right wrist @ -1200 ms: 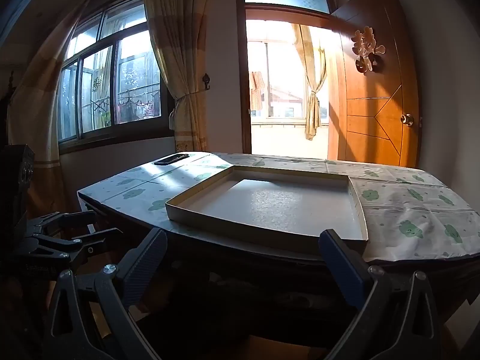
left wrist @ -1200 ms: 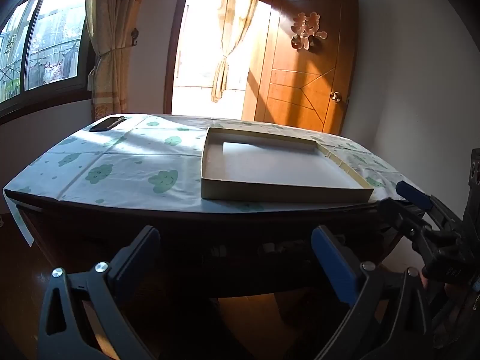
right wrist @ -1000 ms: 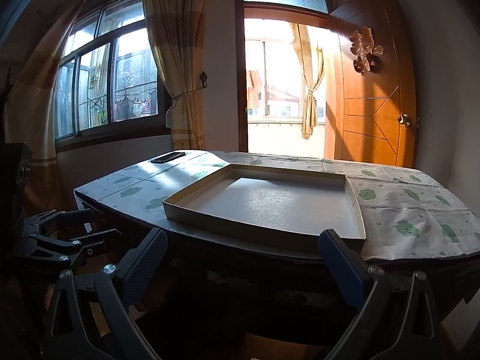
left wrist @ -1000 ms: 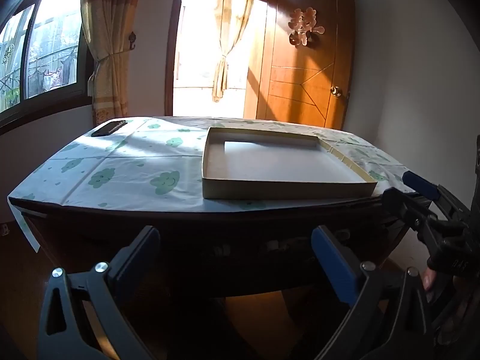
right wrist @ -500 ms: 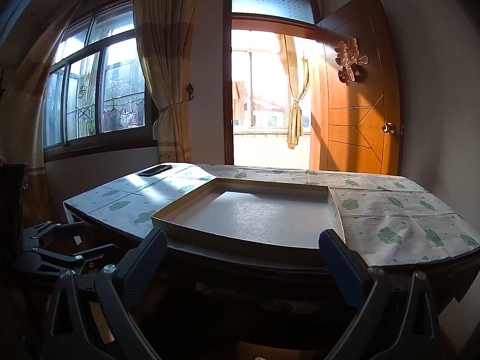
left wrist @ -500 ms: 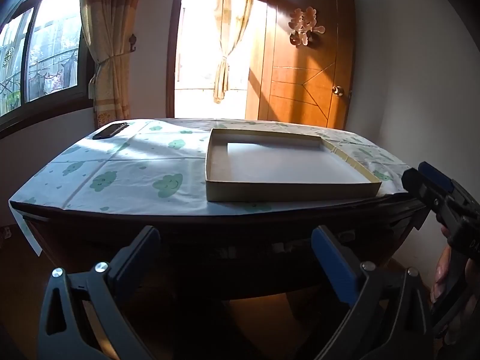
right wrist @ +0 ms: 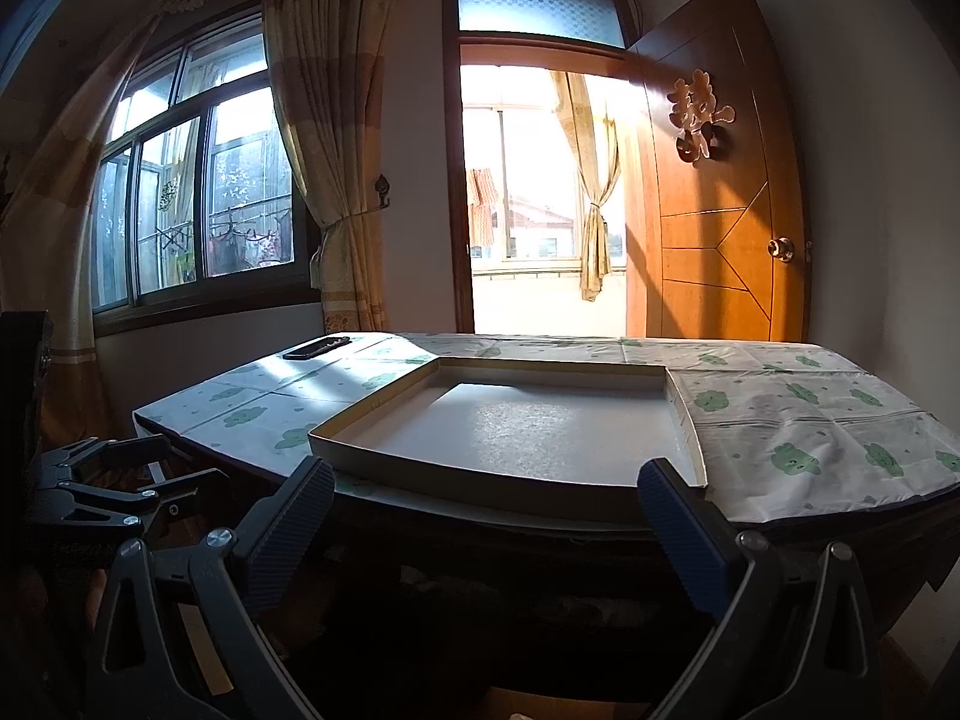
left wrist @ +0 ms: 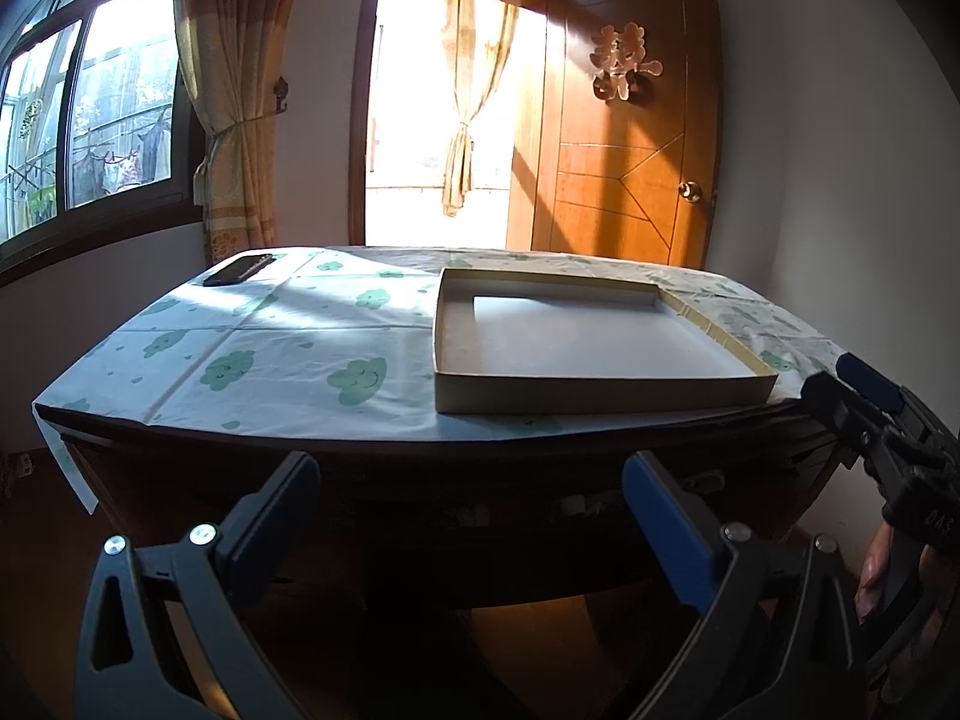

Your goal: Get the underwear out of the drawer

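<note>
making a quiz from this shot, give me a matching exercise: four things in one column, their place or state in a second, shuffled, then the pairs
Things:
1. phone
2. tray
3. door
4. left gripper

Place or state:
A. swung open, gold ornament on it
B. open, holding nothing, in front of the table's edge
C. far left corner of the tablecloth
D. shallow and empty, at the table's near edge

Pairs: 1-C, 2-D, 3-A, 4-B
</note>
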Demonstrator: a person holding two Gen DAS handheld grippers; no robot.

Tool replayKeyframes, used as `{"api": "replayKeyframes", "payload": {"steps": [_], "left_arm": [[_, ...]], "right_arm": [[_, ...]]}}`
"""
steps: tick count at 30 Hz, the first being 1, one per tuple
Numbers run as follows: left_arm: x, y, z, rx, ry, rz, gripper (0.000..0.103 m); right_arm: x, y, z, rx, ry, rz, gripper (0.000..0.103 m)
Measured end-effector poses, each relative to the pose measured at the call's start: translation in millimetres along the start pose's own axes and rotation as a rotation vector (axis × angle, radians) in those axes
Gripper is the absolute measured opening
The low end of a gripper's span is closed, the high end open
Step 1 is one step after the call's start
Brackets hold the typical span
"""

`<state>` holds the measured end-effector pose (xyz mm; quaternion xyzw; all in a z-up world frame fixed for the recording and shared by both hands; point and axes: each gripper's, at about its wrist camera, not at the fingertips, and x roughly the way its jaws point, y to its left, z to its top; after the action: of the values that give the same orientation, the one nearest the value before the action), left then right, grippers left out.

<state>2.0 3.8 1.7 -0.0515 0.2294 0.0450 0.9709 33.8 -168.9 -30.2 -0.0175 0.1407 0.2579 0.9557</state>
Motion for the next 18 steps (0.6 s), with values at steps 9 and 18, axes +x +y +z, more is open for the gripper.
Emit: {"api": "replayKeyframes", "payload": {"steps": [9, 18], "left_arm": [[1.4, -1.3, -2.2, 0.001, 0.007, -0.003, 0.103], [1.5, -2.6, -2.2, 0.001, 0.008, -0.003, 0.103]], "right_arm": [[1.3, -6.5, -6.7, 0.018, 0.015, 0.000, 0.102], [0.7, -5.4, -7.1, 0.017, 0.014, 0.002, 0.102]]}}
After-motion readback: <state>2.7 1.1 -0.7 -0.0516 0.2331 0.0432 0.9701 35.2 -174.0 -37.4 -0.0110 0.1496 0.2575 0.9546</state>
